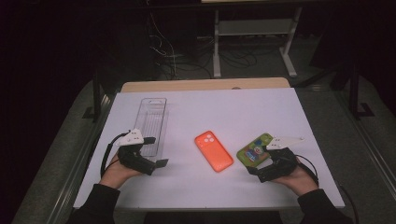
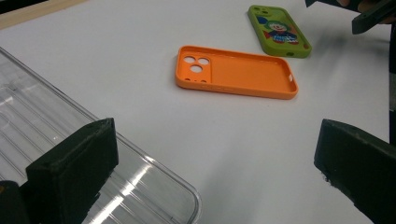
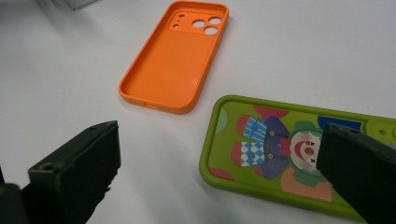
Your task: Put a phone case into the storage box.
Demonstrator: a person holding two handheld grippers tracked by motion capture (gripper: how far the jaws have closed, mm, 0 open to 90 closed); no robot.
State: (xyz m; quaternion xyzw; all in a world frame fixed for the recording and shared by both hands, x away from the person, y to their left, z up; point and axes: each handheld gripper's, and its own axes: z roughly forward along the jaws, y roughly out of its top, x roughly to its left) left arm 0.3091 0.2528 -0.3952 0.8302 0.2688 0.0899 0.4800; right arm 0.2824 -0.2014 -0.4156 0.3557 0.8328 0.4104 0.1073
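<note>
Your left hand-held gripper [image 1: 157,151] and right hand-held gripper [image 1: 259,169], jaws spread, flank the orange case [image 1: 213,150], green case [image 1: 253,149] at its 3 o'clock.

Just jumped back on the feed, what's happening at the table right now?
A person holds a gripper in each hand over the white table. Nothing is grasped. The left gripper, jaws open, sits at the near end of the clear plastic tray. The right gripper, also open, hovers at the green clown phone case. The orange phone case lies open side up between them, untouched.
</note>
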